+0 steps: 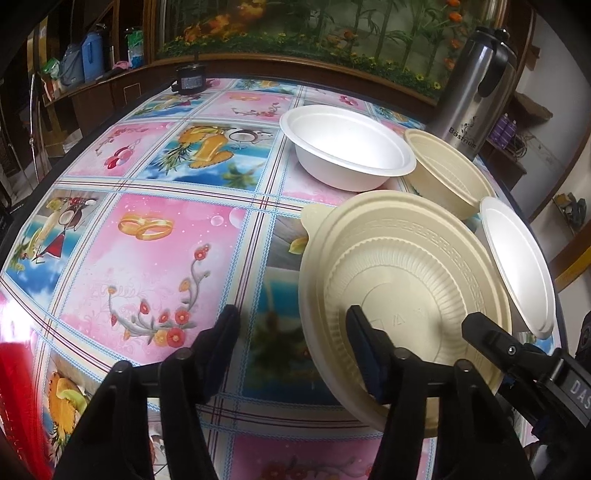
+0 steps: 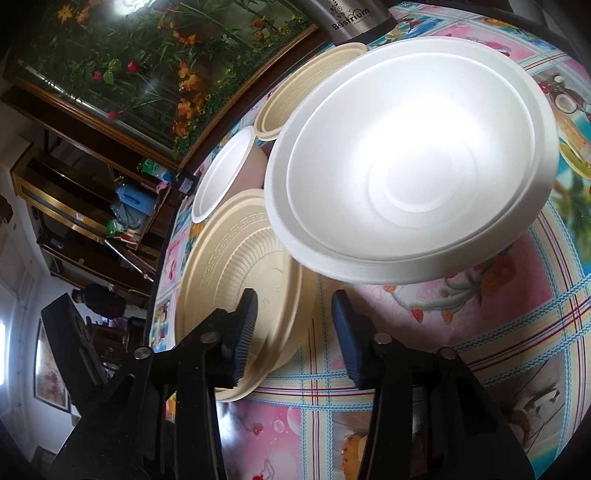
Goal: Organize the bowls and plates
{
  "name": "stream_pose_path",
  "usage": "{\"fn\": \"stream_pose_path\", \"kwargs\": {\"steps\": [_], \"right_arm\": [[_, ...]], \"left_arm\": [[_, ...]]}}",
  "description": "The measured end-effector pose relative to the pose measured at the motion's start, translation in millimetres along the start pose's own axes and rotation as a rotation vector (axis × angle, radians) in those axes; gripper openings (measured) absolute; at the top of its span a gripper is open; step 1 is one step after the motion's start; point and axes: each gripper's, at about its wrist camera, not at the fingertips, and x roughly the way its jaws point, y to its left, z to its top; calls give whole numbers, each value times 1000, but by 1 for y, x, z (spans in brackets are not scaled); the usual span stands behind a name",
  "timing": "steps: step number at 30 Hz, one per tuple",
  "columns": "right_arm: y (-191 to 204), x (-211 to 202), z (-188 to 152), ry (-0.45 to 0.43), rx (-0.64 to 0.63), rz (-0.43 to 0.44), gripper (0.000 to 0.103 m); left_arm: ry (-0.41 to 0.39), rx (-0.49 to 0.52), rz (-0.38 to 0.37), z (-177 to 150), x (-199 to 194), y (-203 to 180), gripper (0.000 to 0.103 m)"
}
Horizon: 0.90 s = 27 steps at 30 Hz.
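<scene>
A large cream ribbed bowl [image 1: 402,288] [image 2: 236,273] sits on the patterned table. My left gripper [image 1: 295,343] is open across its left rim, one finger inside the bowl and the other over the cloth, well apart. My right gripper [image 2: 295,325] is open across the opposite rim, its left finger inside the bowl and its right finger just outside the wall. A white foam bowl [image 1: 517,258] [image 2: 413,158] stands right behind the cream one. Another white bowl [image 1: 347,147] [image 2: 225,177] and a second cream bowl [image 1: 447,173] [image 2: 310,85] stand farther back.
A steel flask [image 1: 476,85] [image 2: 351,18] stands at the table's far right corner. A small black object [image 1: 190,79] sits at the far edge. The flowered tablecloth [image 1: 166,240] stretches left of the bowls. A person [image 2: 99,299] stands far off beyond the table.
</scene>
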Motion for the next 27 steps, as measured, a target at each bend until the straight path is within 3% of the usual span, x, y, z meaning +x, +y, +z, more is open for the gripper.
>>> {"fn": "stream_pose_path", "kwargs": {"steps": [6,13,18,21,24,27], "right_arm": [[0,0,-1,-6,-10,-4,35],[11,-3,-4,-23,-86,-24,20],[29,-4,-9,-60,-209,-120,15],[28,-2,-7,-52,-212,-136,15],[24,3,-3,-18,-183,-120,15],[13,13,2,60,-112,-48,17]], "left_arm": [[-1,-6,-36,0,0,1,34],[1,24,-55,-2,-1,-4,16],[-14,43,-48,-2,-3,-6,12],[-29,55,-48,-2,-6,-9,11],[-47,64,-51,-2,-9,-11,10],[-47,63,-53,-2,-9,-11,10]]}}
